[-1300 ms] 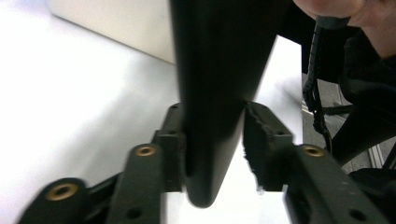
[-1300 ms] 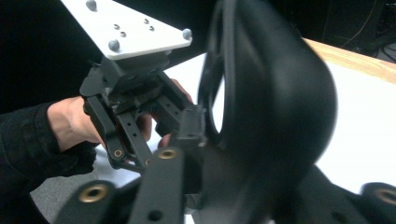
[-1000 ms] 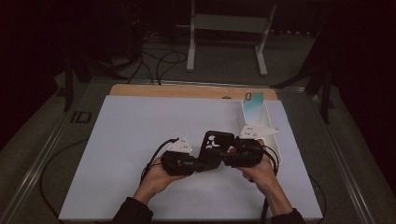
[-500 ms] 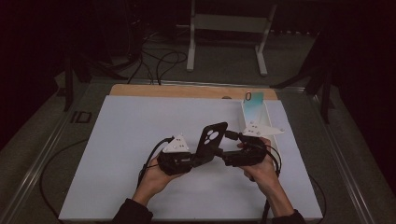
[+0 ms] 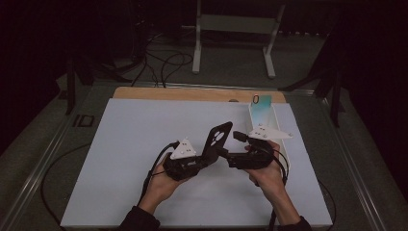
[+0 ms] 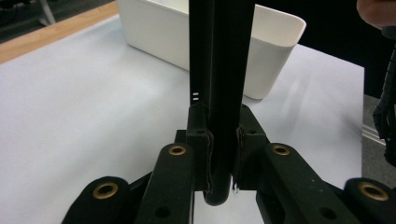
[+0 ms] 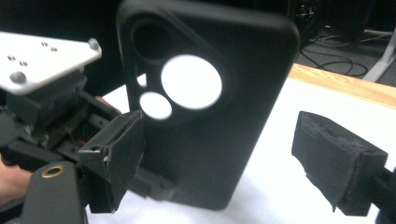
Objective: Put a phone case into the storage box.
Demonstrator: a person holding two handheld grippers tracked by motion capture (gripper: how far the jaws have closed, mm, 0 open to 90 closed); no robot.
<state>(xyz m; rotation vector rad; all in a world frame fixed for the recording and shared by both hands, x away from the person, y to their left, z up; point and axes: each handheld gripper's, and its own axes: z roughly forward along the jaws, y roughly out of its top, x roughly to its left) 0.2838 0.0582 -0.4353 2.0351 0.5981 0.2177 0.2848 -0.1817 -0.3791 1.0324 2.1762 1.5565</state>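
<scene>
Left hand-held gripper (image 5: 204,159): jaws clamped on the lower edge of a black phone case (image 5: 217,141). In the left gripper view the case (image 6: 224,93) stands edge-on between the two pads, rising straight up out of the grip. In the high view it is held clear of the counter (image 5: 144,144) and leans away from the person, its camera cut-outs at the upper end.

Right hand-held gripper (image 5: 230,144): jaws spread wide apart, facing the case. In the right gripper view the case (image 7: 210,107) shows its back, with one large dark opening and two smaller round ones through which the white surface shows. The near pad (image 7: 114,154) lies just at the case's lower left edge; whether it touches cannot be told, as the frame is blurred there. The far pad (image 7: 334,163) stands well apart from the case.

A white bin (image 5: 269,122) sits on the counter just behind the right hand (image 5: 264,173), near the right edge of the white surface. The left hand (image 5: 161,185) holds its gripper from below. A wooden strip (image 5: 183,94) runs along the counter's far edge.
</scene>
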